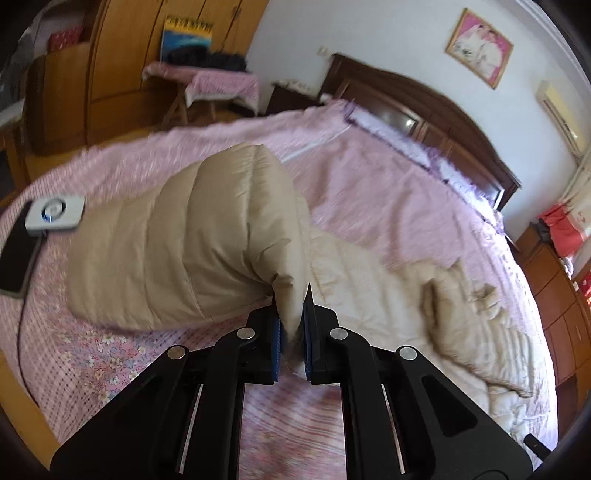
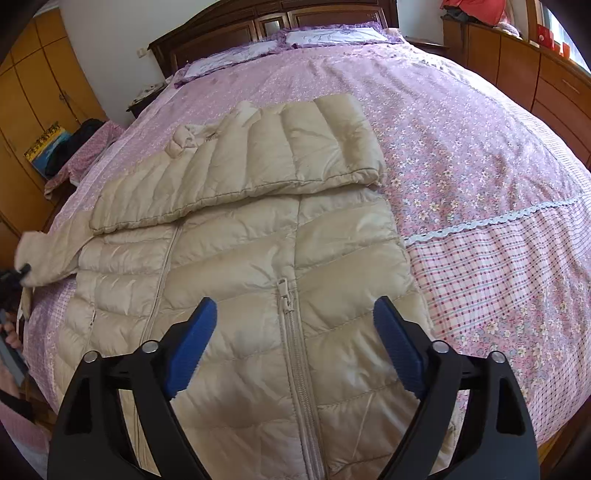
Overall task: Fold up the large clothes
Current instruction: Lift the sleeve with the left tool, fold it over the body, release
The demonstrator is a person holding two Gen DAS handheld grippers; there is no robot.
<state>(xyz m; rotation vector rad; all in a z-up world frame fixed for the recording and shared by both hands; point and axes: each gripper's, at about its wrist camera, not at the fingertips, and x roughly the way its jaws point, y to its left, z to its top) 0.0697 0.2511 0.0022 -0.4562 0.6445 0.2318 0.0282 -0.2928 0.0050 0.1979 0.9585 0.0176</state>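
A beige quilted down jacket lies front up on the pink bed, zipper closed. One sleeve is folded across the chest. My left gripper is shut on the cuff of the other sleeve and holds it lifted above the bed; it shows at the left edge of the right wrist view. My right gripper is open and empty, hovering over the jacket's lower front, jaws either side of the zipper.
A white device and a dark phone lie on the bed's left edge. A dark wooden headboard with pillows is at the far end. Wooden cabinets stand right, a wardrobe left.
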